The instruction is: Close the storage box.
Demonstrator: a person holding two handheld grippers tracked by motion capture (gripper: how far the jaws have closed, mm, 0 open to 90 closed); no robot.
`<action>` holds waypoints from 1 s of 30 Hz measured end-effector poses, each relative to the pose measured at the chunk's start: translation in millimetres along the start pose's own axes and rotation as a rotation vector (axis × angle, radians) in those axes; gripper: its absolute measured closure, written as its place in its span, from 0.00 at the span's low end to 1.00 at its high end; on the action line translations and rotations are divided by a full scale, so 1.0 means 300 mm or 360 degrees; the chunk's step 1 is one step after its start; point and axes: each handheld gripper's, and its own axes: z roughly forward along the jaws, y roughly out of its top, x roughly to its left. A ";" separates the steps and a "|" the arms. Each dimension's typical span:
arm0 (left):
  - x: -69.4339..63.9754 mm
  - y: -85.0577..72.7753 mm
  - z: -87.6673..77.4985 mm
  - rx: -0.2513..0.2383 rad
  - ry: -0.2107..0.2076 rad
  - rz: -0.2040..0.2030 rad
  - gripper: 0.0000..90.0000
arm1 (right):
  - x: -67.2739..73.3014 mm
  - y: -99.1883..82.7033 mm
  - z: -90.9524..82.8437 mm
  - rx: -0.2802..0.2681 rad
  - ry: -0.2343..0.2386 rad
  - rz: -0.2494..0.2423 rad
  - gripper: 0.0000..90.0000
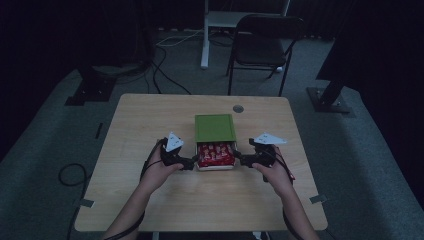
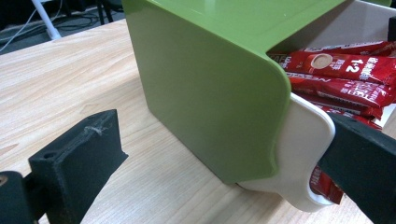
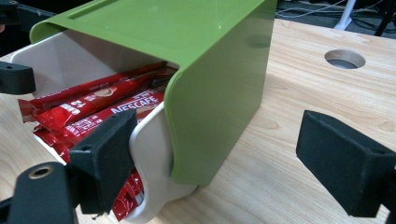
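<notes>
Green box [image 1: 215, 128] mid-table, white drawer [image 1: 216, 167] pulled out toward person, red sachets [image 1: 215, 154] inside. Left claw [image 1: 192, 161] and right claw [image 1: 239, 159] flank drawer, both spread wide, gripping nothing. Grommet hole [image 1: 238, 108] beyond right claw. Bare wood table [image 1: 150, 120] either side. Box glossy plastic, rounded corners; chair [image 1: 265, 42] far behind.

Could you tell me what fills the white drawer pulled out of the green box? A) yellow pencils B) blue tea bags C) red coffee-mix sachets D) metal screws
C: the white drawer, slid partly out of the green box, holds red sachets printed with a coffee brand name.
</notes>
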 end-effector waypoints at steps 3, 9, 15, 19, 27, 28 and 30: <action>0.004 0.002 0.004 -0.0001 0.0004 -0.0004 0.02 | -0.003 0.002 0.005 -0.0005 -0.0007 0.0005 0.14; 0.014 0.007 0.014 0.0001 0.0005 -0.0016 0.02 | -0.009 0.006 0.016 -0.0008 -0.0020 0.0016 0.14; 0.022 0.014 0.024 0.0000 0.0020 -0.0014 0.02 | -0.014 0.013 0.027 -0.0014 -0.0044 0.0018 0.14; 0.025 0.017 0.029 -0.0001 0.0029 -0.0014 0.02 | -0.016 0.015 0.033 -0.0017 -0.0055 0.0029 0.14; 0.033 0.021 0.038 -0.0001 0.0036 -0.0019 0.02 | -0.020 0.019 0.042 -0.0025 -0.0076 0.0036 0.14; 0.034 0.022 0.039 -0.0003 0.0036 -0.0020 0.02 | -0.021 0.020 0.043 -0.0025 -0.0077 0.0035 0.14; 0.037 0.023 0.041 0.0002 0.0037 -0.0020 0.02 | -0.021 0.021 0.045 -0.0025 -0.0083 0.0034 0.14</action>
